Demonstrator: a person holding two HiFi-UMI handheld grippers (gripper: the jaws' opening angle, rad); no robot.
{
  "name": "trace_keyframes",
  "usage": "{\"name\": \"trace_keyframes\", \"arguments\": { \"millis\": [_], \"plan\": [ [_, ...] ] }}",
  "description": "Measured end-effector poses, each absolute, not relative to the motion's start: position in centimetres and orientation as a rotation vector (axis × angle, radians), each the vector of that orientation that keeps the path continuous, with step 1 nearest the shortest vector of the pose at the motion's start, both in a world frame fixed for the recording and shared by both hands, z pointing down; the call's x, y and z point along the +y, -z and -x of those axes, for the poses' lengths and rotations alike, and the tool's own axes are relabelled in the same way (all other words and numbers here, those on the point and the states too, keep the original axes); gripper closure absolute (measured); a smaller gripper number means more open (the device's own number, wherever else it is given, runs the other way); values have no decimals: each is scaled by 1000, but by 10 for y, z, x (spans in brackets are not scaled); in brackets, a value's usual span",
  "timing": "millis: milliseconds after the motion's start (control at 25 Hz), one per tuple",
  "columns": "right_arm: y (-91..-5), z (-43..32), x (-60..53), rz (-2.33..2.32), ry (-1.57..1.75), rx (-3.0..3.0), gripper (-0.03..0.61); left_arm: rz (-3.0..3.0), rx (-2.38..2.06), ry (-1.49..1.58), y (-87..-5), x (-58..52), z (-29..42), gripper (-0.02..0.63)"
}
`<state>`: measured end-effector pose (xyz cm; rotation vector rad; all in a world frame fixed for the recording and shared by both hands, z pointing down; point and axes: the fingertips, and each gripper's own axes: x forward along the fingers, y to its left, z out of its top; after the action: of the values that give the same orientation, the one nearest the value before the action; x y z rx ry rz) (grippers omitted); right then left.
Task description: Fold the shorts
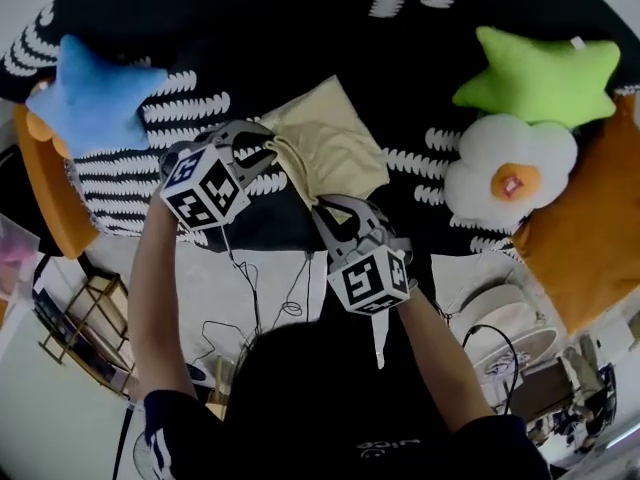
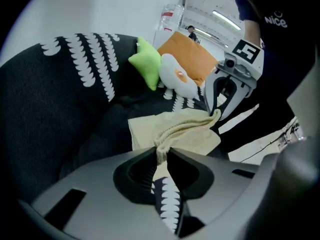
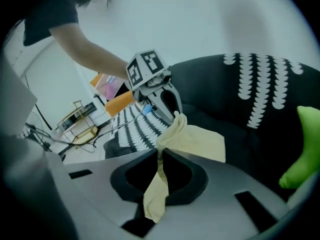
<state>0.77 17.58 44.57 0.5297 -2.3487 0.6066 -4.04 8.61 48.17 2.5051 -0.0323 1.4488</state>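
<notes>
Pale yellow shorts (image 1: 330, 143) lie partly lifted over a black sofa with white leaf print (image 1: 270, 28). My left gripper (image 1: 272, 148) is shut on the waistband edge at the shorts' left side; the ribbed band (image 2: 165, 144) is pinched between its jaws. Lower right, my right gripper (image 1: 318, 208) is shut on another corner of the shorts (image 3: 192, 139), with a strip of fabric (image 3: 156, 194) hanging down through its jaws. The cloth stretches between the two grippers. In each gripper view the other gripper shows at the far end of the fabric.
A blue star cushion (image 1: 95, 93) and an orange cushion (image 1: 45, 183) lie at the left. A green star cushion (image 1: 540, 73), a white flower cushion (image 1: 510, 168) and another orange cushion (image 1: 590, 228) lie at the right. Cables (image 1: 255, 308) trail on the floor below.
</notes>
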Motion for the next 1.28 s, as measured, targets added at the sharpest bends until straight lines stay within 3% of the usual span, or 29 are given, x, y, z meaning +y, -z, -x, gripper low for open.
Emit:
{"name": "trace_keyframes", "arguments": {
  "millis": [320,640,720,800,960,1280],
  "plan": [
    [-523,39,225,-210,-345,-2186,534,-2507,-85,-1564,-550,124,78,541],
    [-561,53,251,-12,-354,-2044,528,-2366,-237,-1389,-559,139,97,475],
    [-568,52,265,59,-442,-1998,486,-2337,-204,-1415,-560,146,105,452],
    [-574,49,280,122,-539,-1948,347,-2290,-172,-1465,-563,150,117,372],
    [-558,57,287,150,-598,-2004,245,-2216,-321,-1359,-552,129,130,302],
    [-497,49,272,-54,-728,-2171,225,-2150,-638,-1048,-517,78,97,275]
  ]
}}
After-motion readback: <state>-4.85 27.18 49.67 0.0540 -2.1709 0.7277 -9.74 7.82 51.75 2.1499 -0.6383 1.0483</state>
